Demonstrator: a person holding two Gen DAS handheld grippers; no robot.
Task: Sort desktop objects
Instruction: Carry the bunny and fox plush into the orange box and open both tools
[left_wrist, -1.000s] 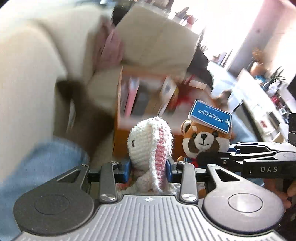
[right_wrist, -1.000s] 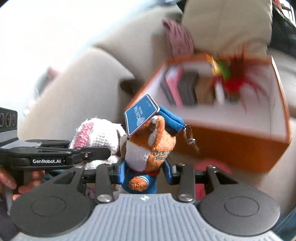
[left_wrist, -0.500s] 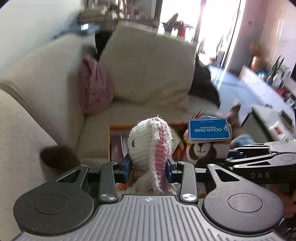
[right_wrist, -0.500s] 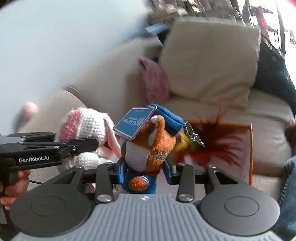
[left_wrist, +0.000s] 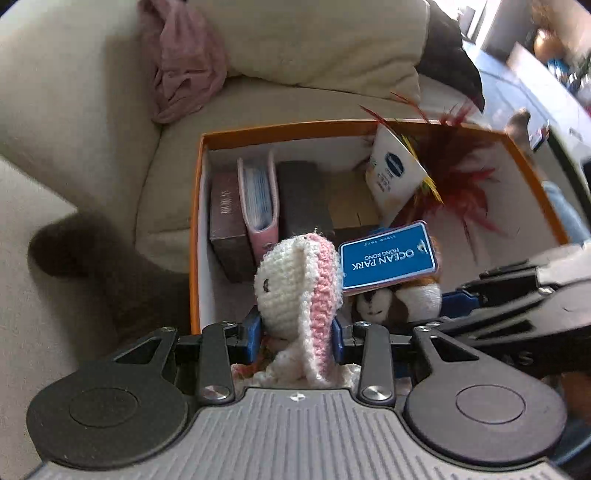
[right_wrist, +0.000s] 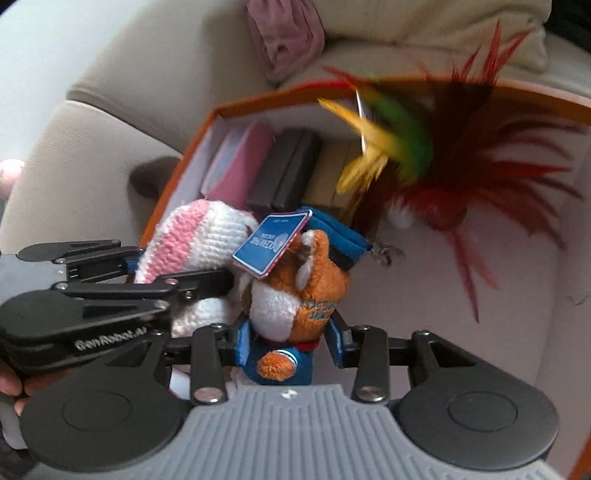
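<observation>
The left tongs were clamped on a crocheted white-and-pink rabbit, its head upright between the blue pads and one long ear hanging down the front. The right tongs were clamped on a red panda plush in blue clothes and a blue cap, with a blue "OCEAN PARK" tag standing at its head. Both toys were held side by side, touching or nearly so, above the near edge of an open orange box with a white interior. The box rested on a beige sofa. Along its far left wall stood a dark book, a pink binder and a black case. A toy of red, yellow and green feathers lay at the far right. A pink cloth sat in the sofa corner beside a cream cushion.
</observation>
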